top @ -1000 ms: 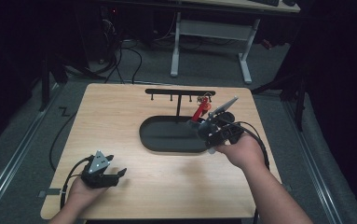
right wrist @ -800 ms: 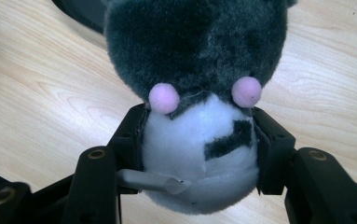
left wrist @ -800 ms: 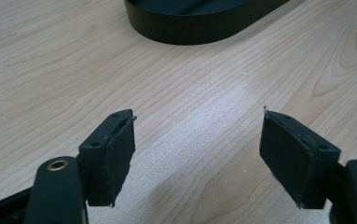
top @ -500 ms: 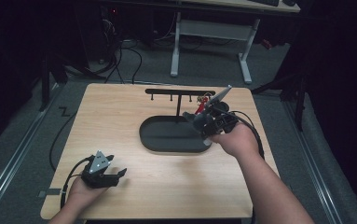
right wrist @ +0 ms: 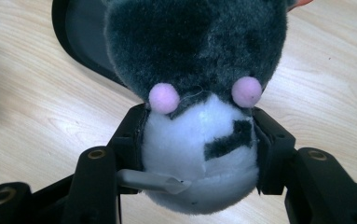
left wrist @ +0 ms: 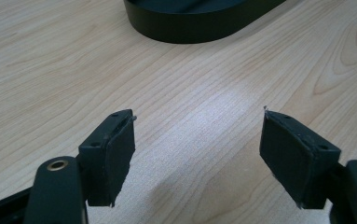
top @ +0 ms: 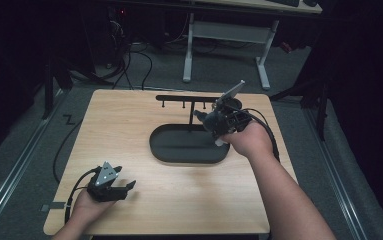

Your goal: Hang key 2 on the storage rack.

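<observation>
1. left gripper [top: 125, 187] rests on the table [top: 129, 125] near its front edge, jaws apart, nothing between them.
2. black tray [top: 179, 147] lies mid-table.
3. right gripper [right wrist: 199, 140], clamped on a grey-and-white plush toy [right wrist: 199, 93], carries it by the hook rack [top: 179, 98]; hanging it there looks next.

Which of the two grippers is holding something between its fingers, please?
The right gripper: its fingers clamp a grey-and-white plush toy. The left gripper rests open over bare wooden table.
</observation>
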`<state>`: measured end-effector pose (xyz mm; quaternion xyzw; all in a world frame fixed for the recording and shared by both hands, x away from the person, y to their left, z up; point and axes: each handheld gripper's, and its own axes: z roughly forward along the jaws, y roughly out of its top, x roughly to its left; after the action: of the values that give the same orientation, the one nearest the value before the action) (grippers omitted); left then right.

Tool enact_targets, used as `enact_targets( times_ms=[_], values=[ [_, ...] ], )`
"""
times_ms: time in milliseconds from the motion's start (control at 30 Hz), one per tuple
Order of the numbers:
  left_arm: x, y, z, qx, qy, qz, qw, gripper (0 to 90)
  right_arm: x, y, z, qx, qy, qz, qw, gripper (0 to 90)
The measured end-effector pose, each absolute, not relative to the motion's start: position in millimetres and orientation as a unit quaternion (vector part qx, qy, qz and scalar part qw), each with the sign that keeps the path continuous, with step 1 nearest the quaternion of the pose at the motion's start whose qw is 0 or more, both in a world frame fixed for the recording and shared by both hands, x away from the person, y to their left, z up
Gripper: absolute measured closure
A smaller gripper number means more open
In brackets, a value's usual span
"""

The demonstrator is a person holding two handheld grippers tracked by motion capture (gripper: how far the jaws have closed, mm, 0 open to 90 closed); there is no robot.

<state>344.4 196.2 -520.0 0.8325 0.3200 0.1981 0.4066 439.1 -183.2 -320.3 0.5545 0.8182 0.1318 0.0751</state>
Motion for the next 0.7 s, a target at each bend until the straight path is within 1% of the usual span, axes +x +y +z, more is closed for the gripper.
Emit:
enact_targets(
  times_ms=[467, 700],
  values=[
    [345, 196, -520, 0.835, 0.317, 0.197, 0.405, 26.9, 454, -181, -310, 0.564, 0.81, 0.129, 0.097, 47.2],
    [345, 196, -520, 0.836, 0.317, 0.196, 0.404, 26.9, 462, -184, -313, 0.571, 0.805, 0.125, 0.104, 47.2]
  ],
)
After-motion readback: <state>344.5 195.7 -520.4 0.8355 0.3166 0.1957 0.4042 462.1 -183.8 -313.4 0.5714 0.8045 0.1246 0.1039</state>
